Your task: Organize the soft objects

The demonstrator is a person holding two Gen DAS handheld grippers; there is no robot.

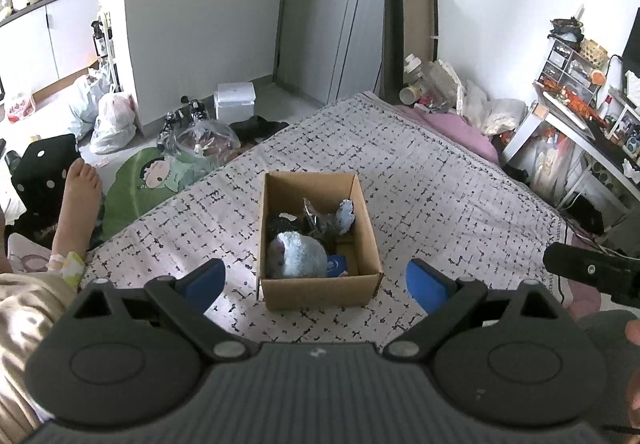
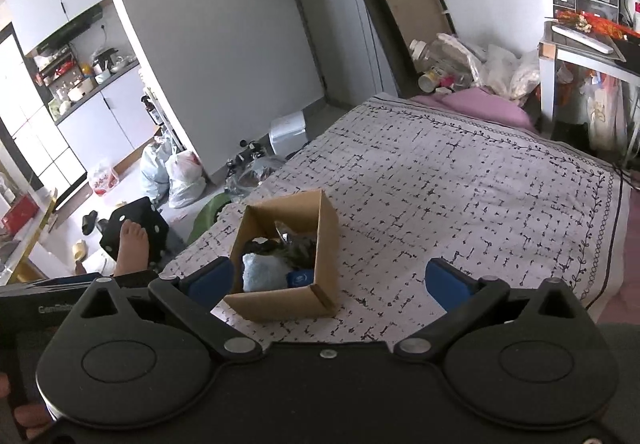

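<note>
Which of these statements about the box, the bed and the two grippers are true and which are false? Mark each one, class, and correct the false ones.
1. The cardboard box stands on the patterned bedspread. True.
2. The box is empty. False: a pale blue plush toy and other items lie in it.
3. The left gripper is open. True.
4. The right gripper grips the plush toy. False: it is open and holds nothing.
5. The box is closed. False: its top is open.
</note>
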